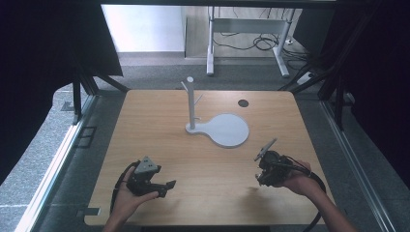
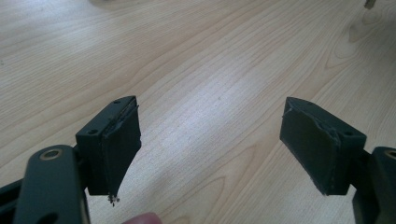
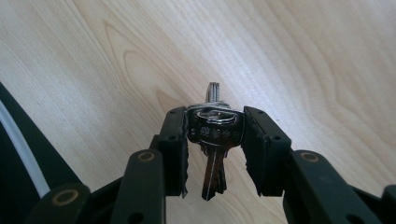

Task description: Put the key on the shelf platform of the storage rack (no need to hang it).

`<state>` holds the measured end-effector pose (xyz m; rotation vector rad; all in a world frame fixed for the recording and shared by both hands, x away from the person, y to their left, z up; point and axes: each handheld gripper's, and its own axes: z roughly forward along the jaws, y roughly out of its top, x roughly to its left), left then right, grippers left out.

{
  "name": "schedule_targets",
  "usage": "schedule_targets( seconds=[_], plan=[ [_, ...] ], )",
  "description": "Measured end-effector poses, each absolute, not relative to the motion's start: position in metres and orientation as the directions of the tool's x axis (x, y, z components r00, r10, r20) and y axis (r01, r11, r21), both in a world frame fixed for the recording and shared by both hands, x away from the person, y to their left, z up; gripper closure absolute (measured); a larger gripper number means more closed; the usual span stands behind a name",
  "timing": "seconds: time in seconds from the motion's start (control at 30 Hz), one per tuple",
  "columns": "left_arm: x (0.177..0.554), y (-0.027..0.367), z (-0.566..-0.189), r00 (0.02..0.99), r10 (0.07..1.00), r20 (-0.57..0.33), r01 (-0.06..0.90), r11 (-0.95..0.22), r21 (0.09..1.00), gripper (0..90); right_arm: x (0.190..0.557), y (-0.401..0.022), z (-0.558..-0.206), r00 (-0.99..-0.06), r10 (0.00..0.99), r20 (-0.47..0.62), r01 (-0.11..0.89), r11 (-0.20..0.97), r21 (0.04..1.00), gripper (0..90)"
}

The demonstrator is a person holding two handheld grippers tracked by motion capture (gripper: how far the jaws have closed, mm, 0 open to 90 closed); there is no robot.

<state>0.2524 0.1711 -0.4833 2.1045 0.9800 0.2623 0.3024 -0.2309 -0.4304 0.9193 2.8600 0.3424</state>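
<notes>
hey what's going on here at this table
A person at a wooden table holds a gripper in each hand. The right gripper has its fingers shut on a small bunch of keys, held just above the tabletop at the near right. The left gripper sits open with nothing between its fingers, at the near left. Farther back stands a white stand with pegs on a round base, with nothing hanging on it.

— What are we working on?
— A light wooden table (image 1: 159,145) with rounded corners, its grain plain in our gripper views.
— What lies on it?
— A white stand (image 1: 217,126) with a round base and an upright pegged post, and beyond it a small dark disc (image 1: 243,103).
</notes>
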Motion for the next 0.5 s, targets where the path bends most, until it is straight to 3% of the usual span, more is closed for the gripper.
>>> schedule_targets(
  seconds=[0.5],
  plan=[
    [0.253,0.171,-0.484,0.681,0.721,-0.132,0.559,-0.395,0.729,20.6,0.325,-0.229,-0.417,-0.802,0.597,-0.037,0.568,0.780,0.264,62.1]
  ],
)
